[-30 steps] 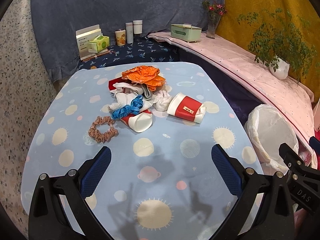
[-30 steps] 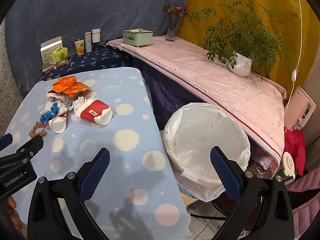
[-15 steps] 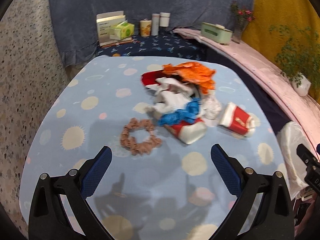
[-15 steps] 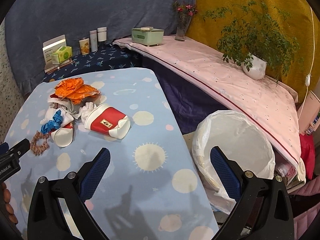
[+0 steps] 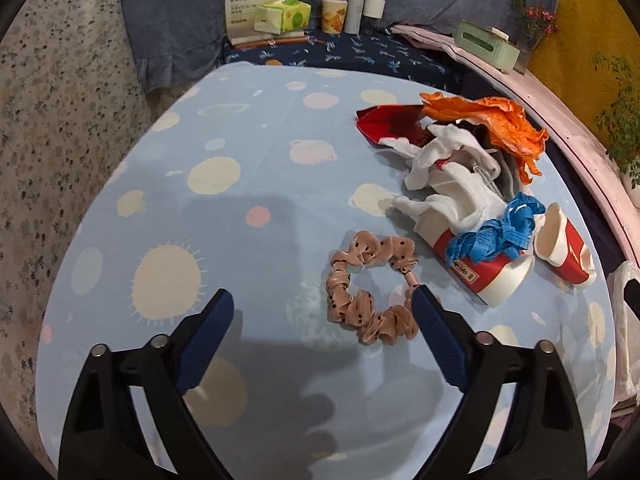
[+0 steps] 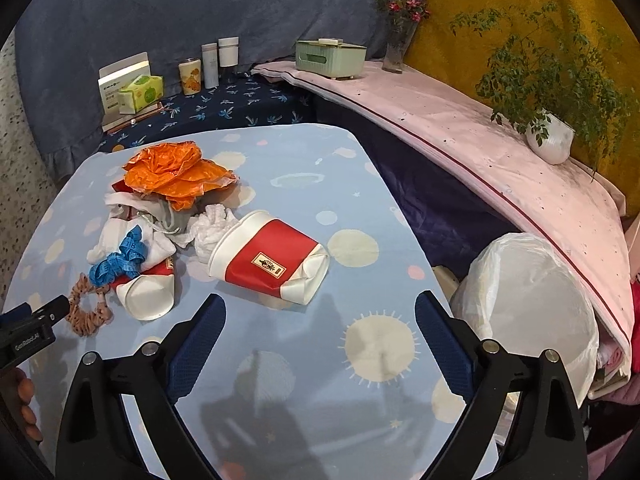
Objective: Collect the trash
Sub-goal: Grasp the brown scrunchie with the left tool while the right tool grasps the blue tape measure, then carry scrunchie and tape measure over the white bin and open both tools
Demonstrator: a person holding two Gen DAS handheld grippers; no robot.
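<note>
Trash lies heaped on the blue planet-print table (image 5: 224, 208), and from the left wrist view the nearest piece of the heap is a crushed red-and-white paper cup (image 5: 486, 276) with a blue measuring tape (image 5: 496, 232) draped over it, up and to the right of the left gripper (image 5: 322, 312). That gripper's jaws are closing but stand wide with nothing pressed between them; a pink dotted scrunchie (image 5: 372, 292) lies just ahead, its right edge touching or nearly touching the right finger (image 5: 438, 340). Beyond the cup sit white crumpled tissues (image 5: 448, 184) and an orange plastic bag (image 5: 496, 120). From the right wrist view, the right gripper (image 6: 320, 338) is also closing yet spread wide and empty, hovering over bare cloth. A second red-and-white paper cup (image 6: 272, 260) lies on its side just ahead of it and a little left, its long axis running crosswise, mouth toward the heap. The white-lined bin (image 6: 532, 300) stands off the table's right edge, so the right hand looks better placed to take this cup and carry it over.
</note>
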